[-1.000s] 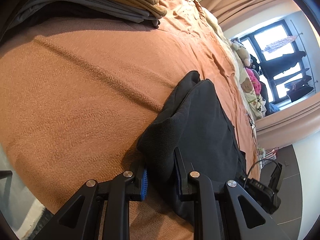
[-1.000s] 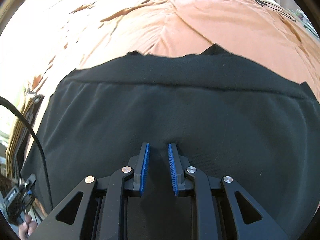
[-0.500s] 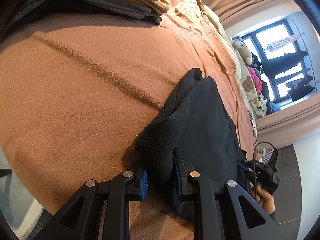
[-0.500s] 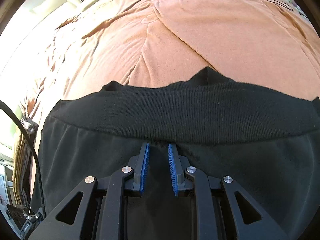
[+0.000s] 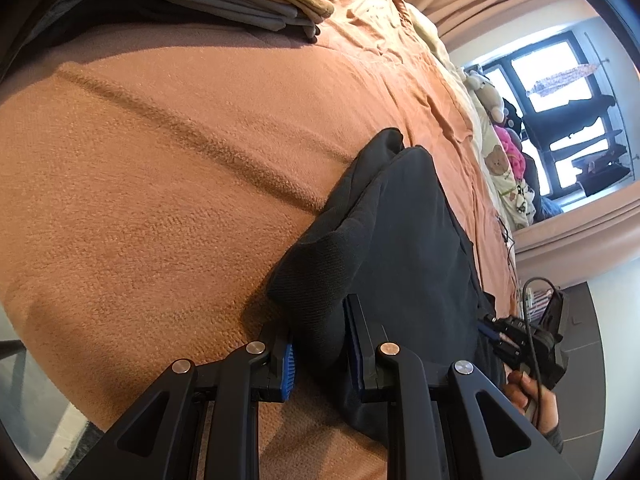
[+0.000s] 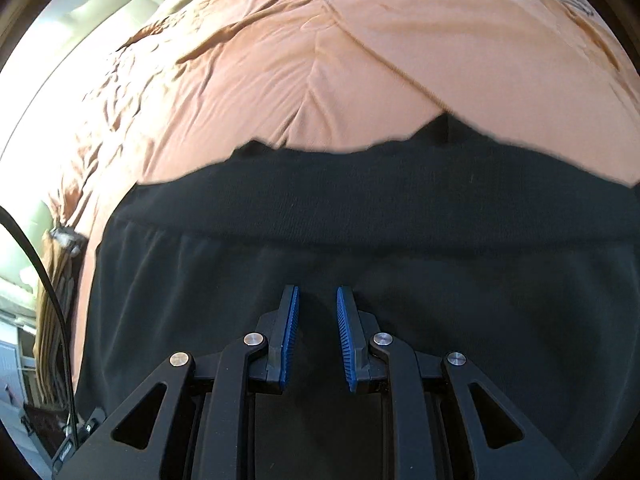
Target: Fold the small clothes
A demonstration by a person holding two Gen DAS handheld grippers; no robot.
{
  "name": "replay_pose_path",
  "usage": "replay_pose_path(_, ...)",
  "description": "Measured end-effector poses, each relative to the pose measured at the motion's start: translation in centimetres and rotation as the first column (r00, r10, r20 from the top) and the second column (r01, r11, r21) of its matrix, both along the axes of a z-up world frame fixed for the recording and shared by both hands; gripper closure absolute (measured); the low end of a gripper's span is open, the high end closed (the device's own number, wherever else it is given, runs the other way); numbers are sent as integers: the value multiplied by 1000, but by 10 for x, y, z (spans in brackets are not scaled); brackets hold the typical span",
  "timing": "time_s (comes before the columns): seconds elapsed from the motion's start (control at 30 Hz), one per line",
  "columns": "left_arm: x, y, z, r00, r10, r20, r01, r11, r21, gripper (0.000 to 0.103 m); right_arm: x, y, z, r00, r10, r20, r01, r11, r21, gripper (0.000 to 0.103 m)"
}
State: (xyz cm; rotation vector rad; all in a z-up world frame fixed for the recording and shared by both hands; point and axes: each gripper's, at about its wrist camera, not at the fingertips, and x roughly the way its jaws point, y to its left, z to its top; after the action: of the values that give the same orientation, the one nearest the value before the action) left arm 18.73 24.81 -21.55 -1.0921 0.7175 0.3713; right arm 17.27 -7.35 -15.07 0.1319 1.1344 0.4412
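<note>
Left wrist view: left gripper (image 5: 320,346) angled downward, fingers (image 5: 286,364) clamped on black garment (image 5: 404,248); right gripper's (image 6: 317,336) grip indiscernible.

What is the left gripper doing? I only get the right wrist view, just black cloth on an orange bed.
Observer: The left gripper is shut on a bunched corner of the garment, at its ribbed band.
Operator: Is that corner flat on the bed?
Observer: No, it stands up in a thick fold above the bedspread. The rest of the garment lies flat.
Operator: Where is my gripper on it?
Observer: The right gripper is at the garment's opposite edge, with a hand behind it. I cannot tell whether it has pinched any cloth.
</note>
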Motion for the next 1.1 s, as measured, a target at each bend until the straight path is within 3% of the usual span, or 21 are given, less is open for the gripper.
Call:
replay_pose_path(0.6,5,3,-1,1000,4,8,-4,998,-62,80,-131,-14,1,998,65,22,-66,997,32,87)
replay_pose_path(0.8,1,4,-2,1000,18,21,-16,995,-97,80,-171,-17,0,997,71,31,-72,997,34,96)
replay_pose_path(1.03,3,6,-3,999,29,37,-25,994,-106,80,-219,-22,2,994,97,44,-98,995,32,97)
replay_pose_path(1.1,3,6,-1,998,25,51,-20,995,-100,86,-228,-24,1,993,108,41,-109,994,24,97)
